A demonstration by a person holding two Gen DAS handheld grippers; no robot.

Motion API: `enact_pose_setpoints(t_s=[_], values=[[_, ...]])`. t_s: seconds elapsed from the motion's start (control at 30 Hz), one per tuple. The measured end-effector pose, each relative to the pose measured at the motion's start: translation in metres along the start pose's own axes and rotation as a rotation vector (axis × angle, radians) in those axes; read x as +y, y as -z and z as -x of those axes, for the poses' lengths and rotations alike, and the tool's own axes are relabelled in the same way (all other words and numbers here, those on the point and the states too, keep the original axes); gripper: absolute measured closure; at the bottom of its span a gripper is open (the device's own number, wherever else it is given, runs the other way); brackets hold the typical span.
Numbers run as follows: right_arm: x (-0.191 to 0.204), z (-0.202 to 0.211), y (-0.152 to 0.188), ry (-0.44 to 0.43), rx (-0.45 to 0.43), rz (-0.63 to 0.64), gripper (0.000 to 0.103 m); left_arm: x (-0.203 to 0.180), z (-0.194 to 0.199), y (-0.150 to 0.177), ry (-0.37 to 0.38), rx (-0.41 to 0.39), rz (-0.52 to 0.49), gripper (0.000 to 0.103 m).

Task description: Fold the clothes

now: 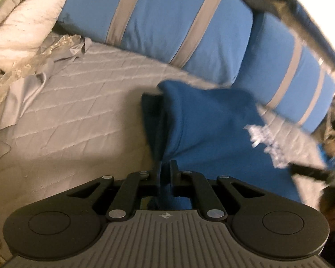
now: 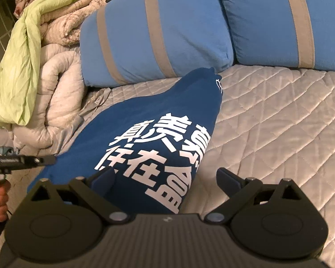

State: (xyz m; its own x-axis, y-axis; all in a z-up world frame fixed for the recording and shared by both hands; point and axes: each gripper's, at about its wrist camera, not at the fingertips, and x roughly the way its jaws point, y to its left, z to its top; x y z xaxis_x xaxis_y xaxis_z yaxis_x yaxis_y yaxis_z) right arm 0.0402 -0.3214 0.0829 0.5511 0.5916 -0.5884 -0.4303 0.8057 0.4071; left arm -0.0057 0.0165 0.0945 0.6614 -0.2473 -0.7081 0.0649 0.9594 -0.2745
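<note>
A dark blue T-shirt (image 2: 145,120) with large white printed characters lies folded lengthwise on the grey quilted bed (image 2: 279,116). My left gripper (image 1: 166,167) is shut on a bunched edge of the T-shirt (image 1: 201,120) and holds it lifted off the bed. The left gripper also shows in the right wrist view (image 2: 29,162), at the shirt's left edge. My right gripper (image 2: 166,176) is open, its jaws spread wide over the near end of the shirt, holding nothing.
Two light blue pillows with grey stripes (image 2: 158,33) (image 2: 285,20) lie at the head of the bed. A rolled beige quilt (image 2: 55,84) with a green cloth (image 2: 20,67) on it sits at the left. A grey sheet edge (image 1: 33,93) lies rumpled.
</note>
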Motion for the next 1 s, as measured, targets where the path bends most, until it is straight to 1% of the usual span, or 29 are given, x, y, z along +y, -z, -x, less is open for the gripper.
enact_pose_setpoints(t_s=[0.13,0.2,0.27,0.3,0.33,0.37,0.43,0.53,0.7,0.77,0.87,0.97,1.0], values=[[0.000,-0.001,0.001,0.009,0.003,0.005,0.002,-0.003,-0.006,0.004,-0.040,0.000,-0.025,0.092],[-0.001,-0.002,0.000,0.010,0.006,0.000,0.002,-0.005,-0.005,0.003,-0.058,0.002,-0.039,0.085],[-0.002,-0.002,0.000,0.009,0.008,-0.005,0.002,-0.005,-0.002,0.002,-0.098,-0.001,-0.047,0.053],[-0.002,-0.003,0.000,0.009,0.009,-0.005,0.002,-0.003,0.000,0.002,-0.114,-0.007,-0.043,0.046],[-0.001,-0.003,0.000,0.009,0.008,-0.003,0.002,0.000,0.003,0.001,-0.111,-0.014,-0.029,0.036],[-0.001,-0.003,0.000,0.009,0.008,-0.001,0.002,0.003,0.005,0.001,-0.101,-0.020,-0.012,0.033],[0.000,-0.003,0.000,0.009,0.007,0.001,0.002,0.013,0.008,-0.001,-0.038,-0.013,0.047,0.031],[-0.001,-0.003,0.000,0.010,0.009,-0.005,0.002,0.024,0.005,-0.005,0.043,0.031,0.125,0.028],[-0.001,-0.004,0.000,0.013,0.013,-0.011,0.002,0.024,-0.009,-0.020,0.135,0.109,0.145,0.027],[-0.001,-0.005,0.000,0.014,0.016,-0.012,0.002,0.023,-0.018,-0.022,0.141,0.150,0.147,0.025],[-0.002,-0.005,0.000,0.015,0.020,-0.017,0.002,0.025,-0.034,-0.021,0.112,0.210,0.154,0.023],[-0.003,-0.005,0.001,0.016,0.021,-0.022,0.002,0.038,-0.047,-0.015,0.155,0.252,0.221,0.017],[-0.004,-0.006,0.001,0.016,0.022,-0.023,0.002,0.043,-0.048,-0.012,0.182,0.248,0.247,0.015]])
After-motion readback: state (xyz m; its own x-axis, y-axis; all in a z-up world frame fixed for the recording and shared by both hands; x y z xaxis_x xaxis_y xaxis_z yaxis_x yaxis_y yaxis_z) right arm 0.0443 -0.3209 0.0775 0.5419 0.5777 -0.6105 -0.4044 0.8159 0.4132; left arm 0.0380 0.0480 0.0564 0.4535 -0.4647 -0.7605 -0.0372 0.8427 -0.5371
